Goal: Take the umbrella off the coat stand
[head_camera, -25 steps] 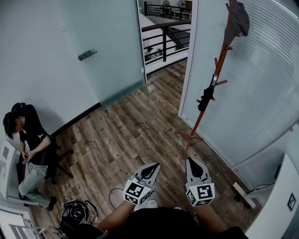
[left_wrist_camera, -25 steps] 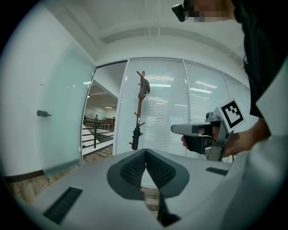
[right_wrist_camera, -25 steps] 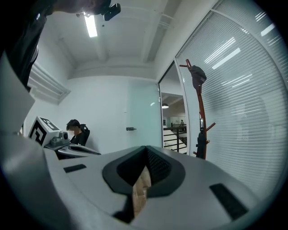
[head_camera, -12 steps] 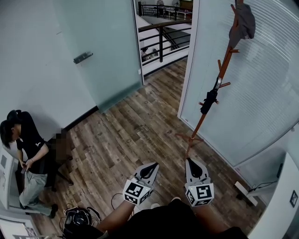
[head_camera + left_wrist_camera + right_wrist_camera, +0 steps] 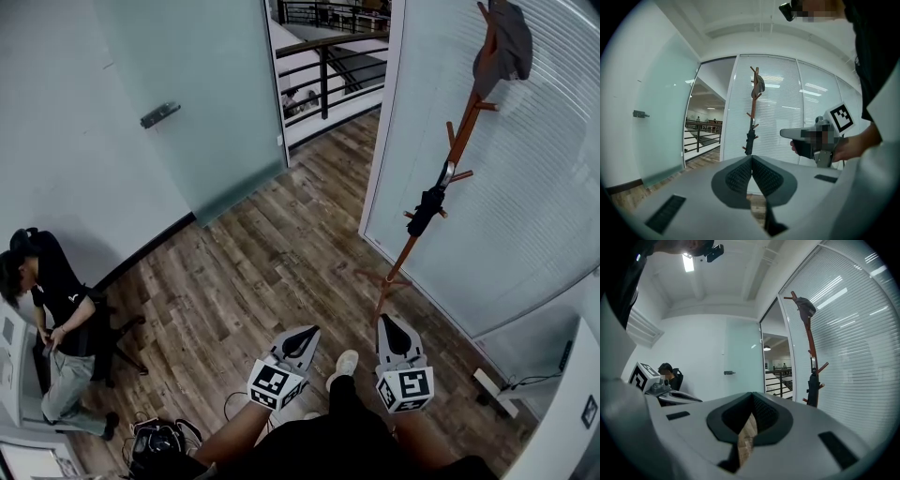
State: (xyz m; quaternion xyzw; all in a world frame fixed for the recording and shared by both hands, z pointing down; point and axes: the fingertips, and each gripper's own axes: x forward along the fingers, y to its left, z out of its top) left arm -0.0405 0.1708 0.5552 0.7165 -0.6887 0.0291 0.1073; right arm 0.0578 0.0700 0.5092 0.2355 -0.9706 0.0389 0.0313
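A reddish-brown coat stand [image 5: 412,242] rises in front of a glass wall with blinds. A folded black umbrella [image 5: 427,208] hangs from a peg halfway up it, and a grey cap [image 5: 507,49] sits at its top. The stand also shows in the left gripper view as coat stand [image 5: 752,123] with the umbrella [image 5: 749,141], and in the right gripper view as coat stand [image 5: 810,352] with the umbrella [image 5: 812,389]. My left gripper [image 5: 307,334] and right gripper [image 5: 388,323] are held low, side by side, well short of the stand. Both are shut and hold nothing.
A frosted glass door [image 5: 211,103] stands open onto a landing with a black railing [image 5: 323,70]. A person [image 5: 52,319] sits at a desk at the far left, with cables and a bag [image 5: 155,438] on the wooden floor [image 5: 262,272]. A white cabinet [image 5: 562,412] is at the right.
I have stepped forward: the coat stand and umbrella have shifted up and to the right in the head view, and a white shoe now shows between the grippers. Both grippers stay shut.
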